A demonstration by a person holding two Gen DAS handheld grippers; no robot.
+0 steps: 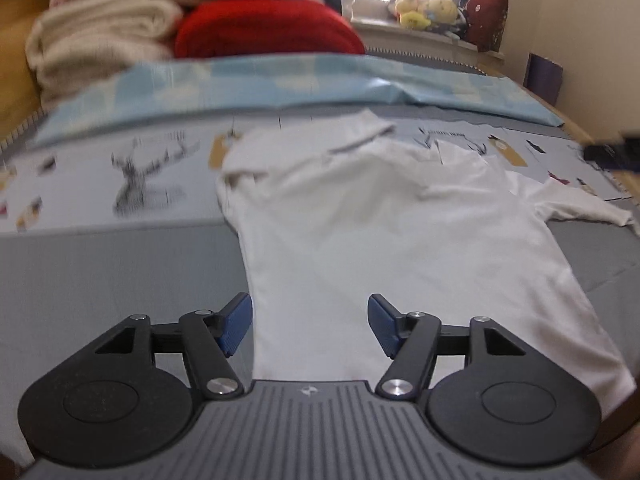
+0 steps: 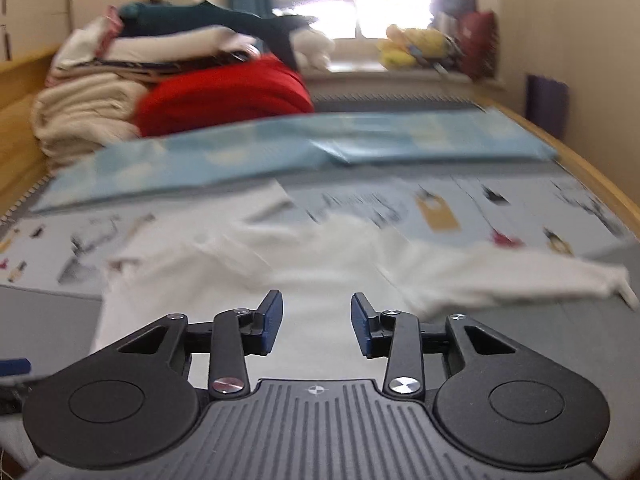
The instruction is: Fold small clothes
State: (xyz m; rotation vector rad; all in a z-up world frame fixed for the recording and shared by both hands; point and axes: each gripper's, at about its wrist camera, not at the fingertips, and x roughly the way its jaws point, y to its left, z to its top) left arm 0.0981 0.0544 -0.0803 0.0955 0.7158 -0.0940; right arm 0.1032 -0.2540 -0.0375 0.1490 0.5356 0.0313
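Observation:
A white short-sleeved shirt (image 1: 380,220) lies spread flat on a grey bed surface. Its left sleeve is folded in over the body and its right sleeve (image 1: 580,208) sticks out to the side. My left gripper (image 1: 310,320) hovers open over the shirt's lower left part, with nothing between its blue pads (image 1: 236,324). In the right wrist view the shirt (image 2: 320,268) is blurred. My right gripper (image 2: 316,320) hangs open above the shirt's lower middle, also with nothing in it.
A printed mat (image 1: 132,176) and a light blue sheet (image 1: 280,84) lie beyond the shirt. Folded cream blankets (image 1: 100,36) and a red cushion (image 1: 264,28) are piled at the back left. A wooden bed frame (image 2: 592,172) runs along the right, and plush toys (image 1: 428,8) sit on the windowsill.

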